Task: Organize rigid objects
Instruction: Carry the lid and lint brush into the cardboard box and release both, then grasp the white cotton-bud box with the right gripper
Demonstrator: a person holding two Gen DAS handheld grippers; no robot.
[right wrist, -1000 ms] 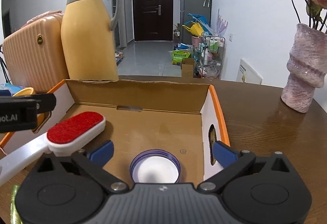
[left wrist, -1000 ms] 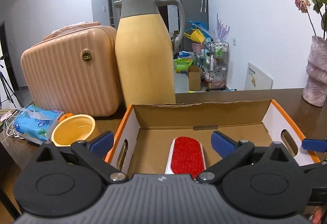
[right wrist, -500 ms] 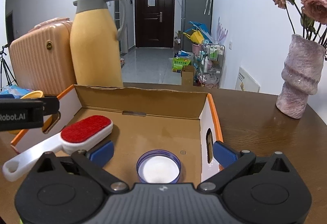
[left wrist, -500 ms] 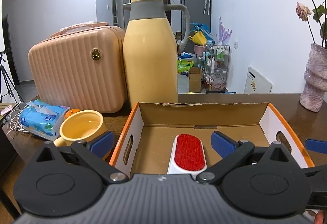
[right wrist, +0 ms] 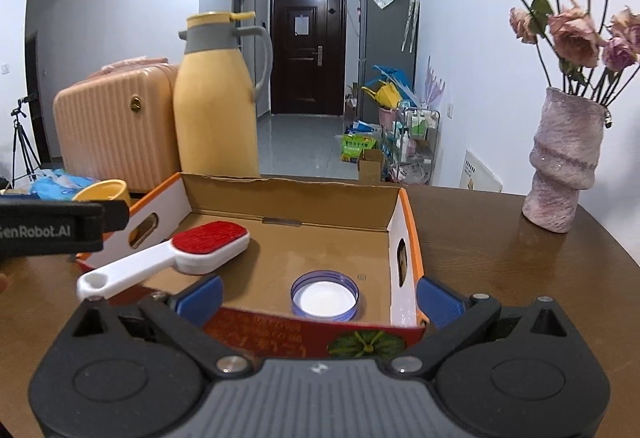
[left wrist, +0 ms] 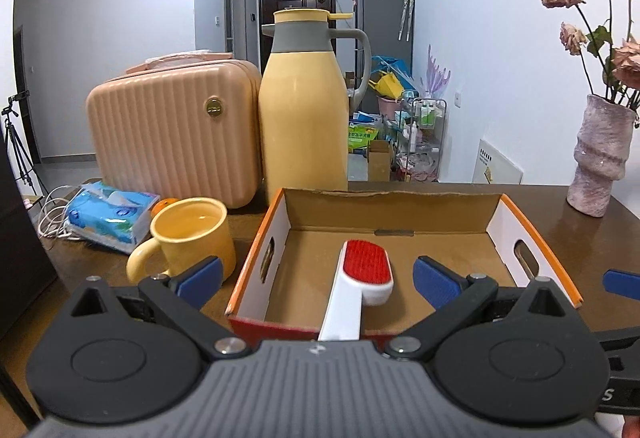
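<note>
Left of the left gripper's (left wrist: pixel 316 278) spread, empty fingers (left wrist: pixel 199 275) stood a yellow mug (left wrist: pixel 192 234) on the bench (left wrist: pixel 592 238), with a tissue pack (left wrist: pixel 112 214) beyond it. Between those fingers lay the lint brush (left wrist: pixel 360 278), its red head inside the cardboard box (left wrist: pixel 392 210) and its white handle resting over the near wall. The right gripper (right wrist: pixel 318 296) was also open and held nothing; a purple-rimmed lid (right wrist: pixel 325 297) sat on the box floor just ahead, between its fingers. Far right of them stood a pink vase (right wrist: pixel 560 166).
</note>
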